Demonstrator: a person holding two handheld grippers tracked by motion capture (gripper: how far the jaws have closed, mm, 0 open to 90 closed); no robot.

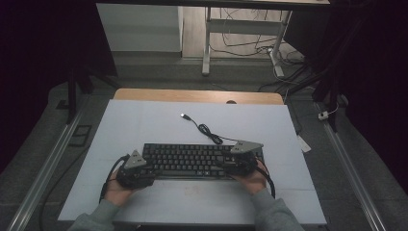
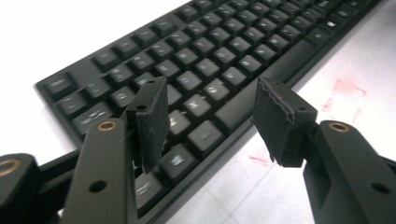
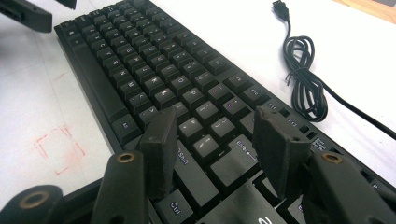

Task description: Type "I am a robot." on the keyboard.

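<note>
The left gripper (image 1: 136,169) hovers at the left end of the keyboard (image 1: 192,160). Its fingers (image 2: 152,121) stand wide apart over the bottom-left keys, with nothing between them and no pad pressing on anything.

The keyboard lies flat on the white table (image 1: 144,120), near the front edge and roughly centred, its long side running across. I'd judge it stiff and fairly light: a long plastic slab that should lift without sagging if both ends rise together, but may tip or twist if one end leads. The keycaps give under pressure and look smooth, so they are poor places to pinch. The solid rim at each short end, or the plain front lip below the space bar, looks the safer hold.

Its cable (image 1: 207,130) trails off the back, coiled loosely on the table, the plug (image 1: 184,116) lying free; it will drag along and could snag.

The right gripper (image 1: 240,161) sits over the right end, fingers (image 3: 161,144) likewise well apart above the Shift and Enter keys, gripping nothing.
</note>
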